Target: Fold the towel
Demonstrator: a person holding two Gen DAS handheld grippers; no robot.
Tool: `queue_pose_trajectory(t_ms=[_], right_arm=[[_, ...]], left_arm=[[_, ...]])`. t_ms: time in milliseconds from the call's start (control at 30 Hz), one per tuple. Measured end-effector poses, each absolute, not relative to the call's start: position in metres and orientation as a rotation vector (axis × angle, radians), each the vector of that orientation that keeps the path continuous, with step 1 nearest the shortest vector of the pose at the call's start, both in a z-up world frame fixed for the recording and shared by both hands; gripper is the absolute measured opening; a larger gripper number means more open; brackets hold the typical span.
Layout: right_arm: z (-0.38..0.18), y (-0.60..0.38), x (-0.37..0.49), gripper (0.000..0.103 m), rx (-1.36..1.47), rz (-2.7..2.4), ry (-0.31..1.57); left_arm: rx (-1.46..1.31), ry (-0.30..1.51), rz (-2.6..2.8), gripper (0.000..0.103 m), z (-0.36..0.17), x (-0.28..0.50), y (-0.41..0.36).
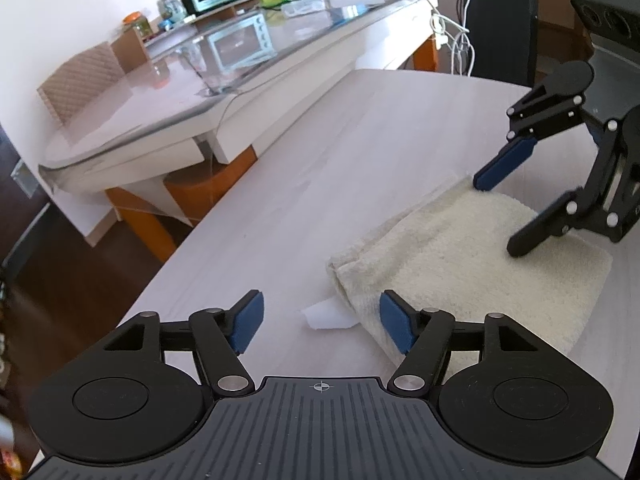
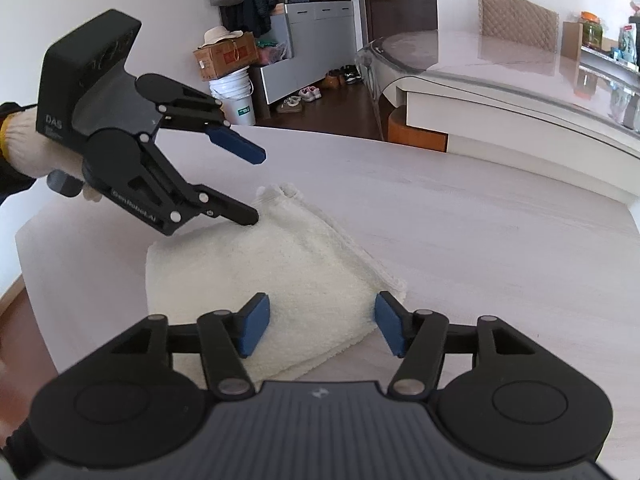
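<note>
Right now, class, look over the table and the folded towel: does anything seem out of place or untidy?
Mostly tidy. The towel lies folded on the table, but its layered edges do not line up: a lower layer sticks out along one side. A small white tag also pokes out from under one corner.

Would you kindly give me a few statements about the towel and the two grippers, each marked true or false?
1. The towel lies folded on the table. True.
2. The left gripper is shut on a towel corner. False: it is open, with nothing between its fingers.
3. The right gripper is open. True.
4. The towel is dark blue. False: it is cream white; only the gripper pads are blue.
5. A small white tag sticks out at one towel edge. True.
</note>
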State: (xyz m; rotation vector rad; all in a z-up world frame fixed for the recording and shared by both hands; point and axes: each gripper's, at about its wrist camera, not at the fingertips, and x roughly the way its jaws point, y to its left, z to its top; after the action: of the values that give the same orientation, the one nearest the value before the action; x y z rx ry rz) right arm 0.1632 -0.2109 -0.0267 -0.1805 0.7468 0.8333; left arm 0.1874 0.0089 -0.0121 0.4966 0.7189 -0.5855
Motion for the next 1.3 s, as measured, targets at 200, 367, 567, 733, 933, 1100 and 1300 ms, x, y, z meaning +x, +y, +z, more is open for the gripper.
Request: queue_pose_trajectory(t_ms=[200, 367, 567, 733, 933, 1100, 1300], right_arm=[[-0.028, -0.209, 0.161, 0.063, -0.203, 0.837, 0.737], [-0.03, -0.206, 0.155, 0.065, -0.249, 0.841, 0.716], [-0.029, -0.207, 0.153, 0.064, -0.252, 0.838, 0.703], [-0.017, -0.222, 0.149, 0.064, -0.15, 0.839, 0.68], [-0.01, -0.223, 0.115, 0.035, -0.212, 0.899, 0.647], [-0.009, -0.238, 0.092, 0.037, -0.1, 0.905, 0.676], [-0.025, -0.252, 0.076, 0.037, 0.045, 0.894, 0.756]], left_arm=[[0.455, 0.688, -0.542, 0.07, -0.007, 0.196, 0.007], [0.499, 0.707, -0.518, 0.072, -0.018, 0.2, -0.002], [0.454, 0.706, -0.507, 0.073, -0.015, 0.201, 0.004], [0.423, 0.686, -0.522, 0.074, 0.001, 0.183, 0.02], [0.438, 0.672, -0.568, 0.074, 0.003, 0.15, 0.017], [0.45, 0.66, -0.606, 0.075, 0.004, 0.122, 0.014], [0.448, 0.658, -0.676, 0.075, 0.0, 0.122, -0.005]])
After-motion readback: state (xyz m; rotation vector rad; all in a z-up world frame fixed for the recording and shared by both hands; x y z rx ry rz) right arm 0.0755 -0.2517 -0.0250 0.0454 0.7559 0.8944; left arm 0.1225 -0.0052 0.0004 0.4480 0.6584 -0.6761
